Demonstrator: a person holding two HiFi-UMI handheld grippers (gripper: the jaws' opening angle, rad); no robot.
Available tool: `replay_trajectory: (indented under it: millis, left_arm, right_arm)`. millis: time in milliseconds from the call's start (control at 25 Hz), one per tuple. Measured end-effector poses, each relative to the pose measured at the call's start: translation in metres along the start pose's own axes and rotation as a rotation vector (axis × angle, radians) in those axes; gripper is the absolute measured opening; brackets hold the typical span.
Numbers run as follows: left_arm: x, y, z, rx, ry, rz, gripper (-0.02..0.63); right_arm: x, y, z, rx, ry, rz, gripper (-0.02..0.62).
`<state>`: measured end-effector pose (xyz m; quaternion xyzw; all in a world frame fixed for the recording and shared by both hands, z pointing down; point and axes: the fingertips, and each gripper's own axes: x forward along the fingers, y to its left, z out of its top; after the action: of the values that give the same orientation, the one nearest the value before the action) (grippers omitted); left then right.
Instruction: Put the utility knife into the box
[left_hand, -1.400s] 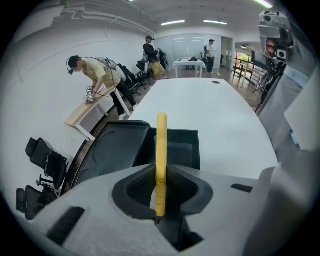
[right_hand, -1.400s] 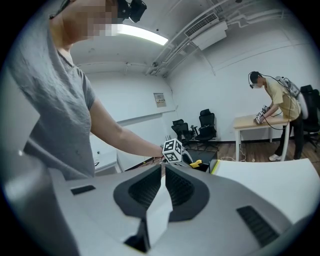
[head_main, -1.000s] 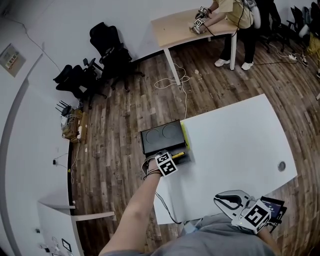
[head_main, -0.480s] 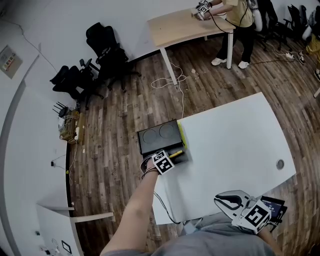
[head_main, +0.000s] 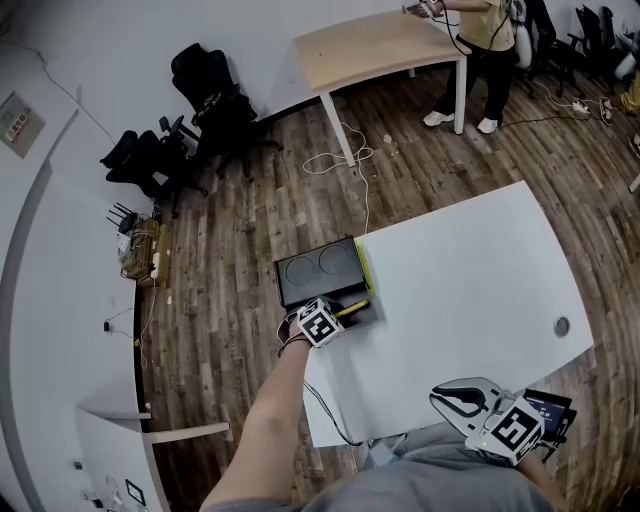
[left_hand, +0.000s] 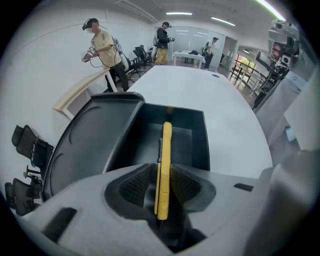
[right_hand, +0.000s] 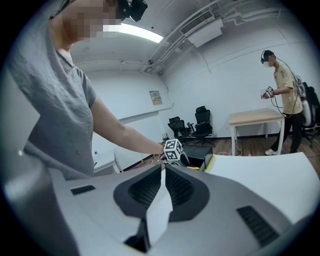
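**A:** Status?

**B:** The left gripper (head_main: 338, 316) is clamped on the utility knife (left_hand: 163, 165), which is yellow and sits edge-up between the pads. The knife's front end reaches over the open box (left_hand: 206, 145) at the table's (head_main: 470, 280) left edge. The lid (left_hand: 95, 145) lies open beside it.

**A:** Is it in yet?

**B:** We'd say no. It's gripped and poking into the compartment, and we can't tell whether it touches the bottom. We read this as the placing step, nearly done.

**A:** Next move?

**B:** We'd lower it, keep it lined up with the compartment's long side, and open the jaws. Then we'd back out clear of the near wall.

**A:** Right side?

**B:** The right gripper (head_main: 470, 400) is parked near us, off the table's near edge. Its jaws are closed on a thin white sheet (right_hand: 159, 215). We'd leave it idle.
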<state>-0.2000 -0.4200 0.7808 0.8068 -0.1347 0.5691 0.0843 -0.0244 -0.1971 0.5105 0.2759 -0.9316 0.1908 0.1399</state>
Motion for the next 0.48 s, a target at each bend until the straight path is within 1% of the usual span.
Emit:
replay_trajectory:
  millis: [160,360,480]
  left_arm:
    - [-0.004,0.002,0.004,0.012,-0.008,0.018,0.117]
    - [-0.008,-0.005,0.003,0.004,0.001,0.002,0.117]
    - [-0.014,-0.003,0.007,0.011,-0.014,0.019,0.117]
  right_arm:
    - [-0.002,-0.005,0.002,-0.014,-0.023,-0.017,0.037]
    - [-0.003,-0.002,0.001,-0.012,-0.011,-0.008,0.037]
    - [-0.004,-0.002,0.000,-0.022,-0.022,-0.008,0.037]
